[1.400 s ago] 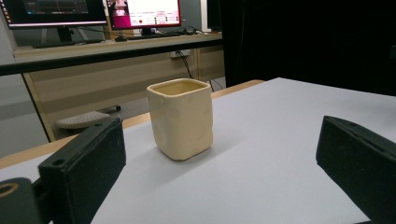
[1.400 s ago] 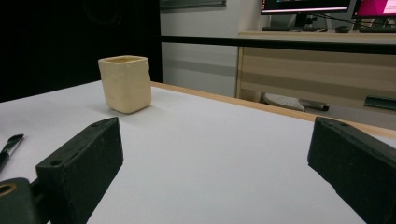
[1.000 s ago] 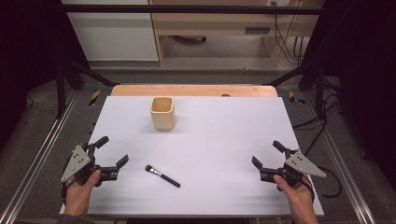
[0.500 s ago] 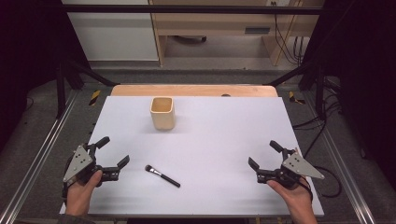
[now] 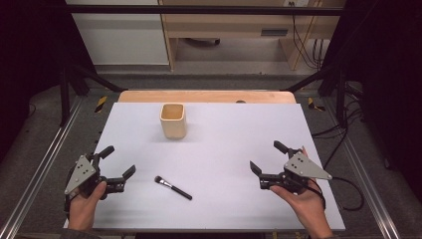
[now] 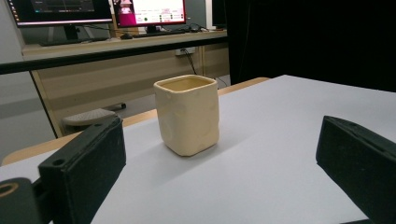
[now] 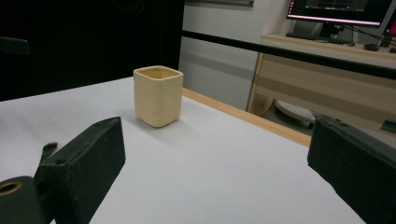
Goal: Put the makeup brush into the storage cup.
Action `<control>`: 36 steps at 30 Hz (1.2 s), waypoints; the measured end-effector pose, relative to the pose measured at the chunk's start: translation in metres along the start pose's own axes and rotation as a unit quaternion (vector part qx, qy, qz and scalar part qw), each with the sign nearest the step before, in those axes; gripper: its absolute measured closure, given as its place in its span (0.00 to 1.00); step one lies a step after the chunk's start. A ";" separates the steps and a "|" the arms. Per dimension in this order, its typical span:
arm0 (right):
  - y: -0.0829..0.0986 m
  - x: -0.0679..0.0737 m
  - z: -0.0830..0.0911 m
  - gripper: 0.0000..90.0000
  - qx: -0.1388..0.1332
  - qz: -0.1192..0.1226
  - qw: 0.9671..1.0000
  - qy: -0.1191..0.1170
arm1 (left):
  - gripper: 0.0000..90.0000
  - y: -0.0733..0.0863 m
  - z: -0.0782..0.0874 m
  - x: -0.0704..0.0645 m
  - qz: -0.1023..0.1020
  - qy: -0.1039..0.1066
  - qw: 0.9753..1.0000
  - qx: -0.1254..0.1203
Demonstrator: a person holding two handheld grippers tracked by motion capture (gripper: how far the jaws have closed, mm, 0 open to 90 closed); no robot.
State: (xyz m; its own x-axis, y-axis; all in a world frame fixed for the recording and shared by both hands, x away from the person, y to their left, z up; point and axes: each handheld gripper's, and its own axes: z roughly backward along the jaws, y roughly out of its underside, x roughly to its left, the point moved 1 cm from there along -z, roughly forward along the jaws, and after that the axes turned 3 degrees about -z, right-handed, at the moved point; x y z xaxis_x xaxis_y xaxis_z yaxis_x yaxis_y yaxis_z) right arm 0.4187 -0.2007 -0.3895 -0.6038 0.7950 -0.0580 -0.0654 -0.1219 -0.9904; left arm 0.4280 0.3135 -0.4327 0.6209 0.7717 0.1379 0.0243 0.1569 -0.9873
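Note:
A cream, square-sided cup [image 5: 173, 121] stands upright on the white table top [image 5: 224, 134], toward the back left of centre. A small black-handled makeup brush [image 5: 172, 187] lies flat near the front edge. My left gripper [image 5: 118, 160] is open at the front left, just left of the brush, with nothing between its fingers. My right gripper [image 5: 266, 156] is open and empty at the front right. The left gripper view has the cup [image 6: 187, 114] ahead between the wide-apart jaws of the left gripper [image 6: 219, 172]. The right gripper view shows the cup [image 7: 157, 95] farther off, left of centre, beyond the right gripper [image 7: 215, 172].
A wooden strip [image 5: 206, 96] runs along the table's far edge. Metal rails [image 5: 40, 169] flank the table on both sides. Behind it stand a desk with monitors [image 6: 149, 11] and cables [image 5: 298, 40] on the floor.
My right gripper has slid left and a little forward over the table, still open. The left gripper, cup and brush have stayed put.

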 end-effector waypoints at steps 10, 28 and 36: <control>-0.025 0.016 -0.017 0.07 0.044 0.025 0.999 -0.011 | 0.01 0.000 0.001 0.001 0.003 -0.001 1.000 -0.003; -0.040 0.050 -0.044 0.08 0.133 0.065 0.988 -0.043 | 0.01 0.000 0.002 0.003 0.007 -0.005 1.000 -0.006; -0.043 0.068 -0.058 0.08 0.164 0.080 0.981 -0.061 | 0.01 0.000 0.003 0.004 0.008 -0.005 1.000 -0.008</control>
State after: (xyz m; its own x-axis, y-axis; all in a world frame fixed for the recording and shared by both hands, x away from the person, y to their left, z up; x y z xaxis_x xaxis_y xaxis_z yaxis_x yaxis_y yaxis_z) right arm 0.4265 -0.1067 -0.3585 -0.7163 0.6755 -0.1750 -0.2019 -0.4407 -0.8746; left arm 0.4280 0.3182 -0.4319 0.6129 0.7807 0.1219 0.0264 0.1339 -0.9906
